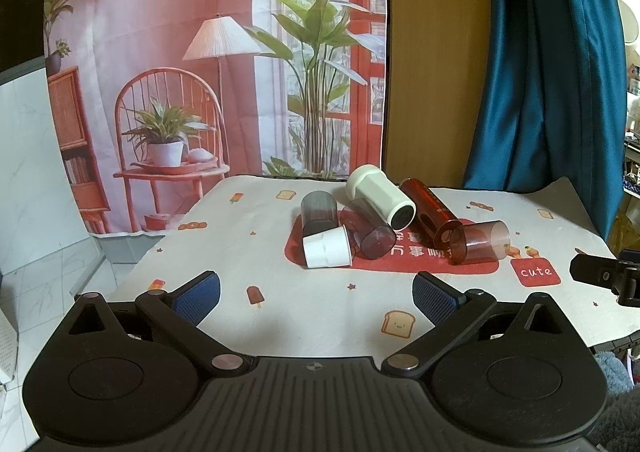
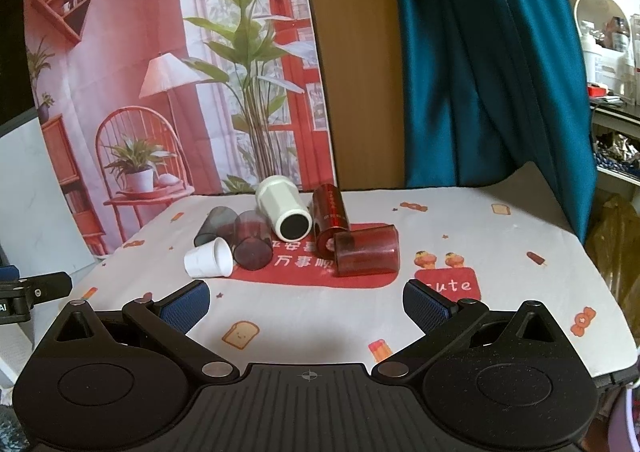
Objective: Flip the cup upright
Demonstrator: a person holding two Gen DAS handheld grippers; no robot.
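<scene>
While both grippers hover with fingers spread wide and empty, the small white cup lies on its side ahead of the left gripper, between its fingertips' line. From the right gripper it sits beyond the left finger (touching a smoky tumbler).

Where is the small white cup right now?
The small white cup lies on its side at the near-left edge of the pile, on the red mat, against the grey cup.

Soft, even daylight, faint shadows, sharp focus throughout (both views), with strong fisheye bending and dark corners.
</scene>
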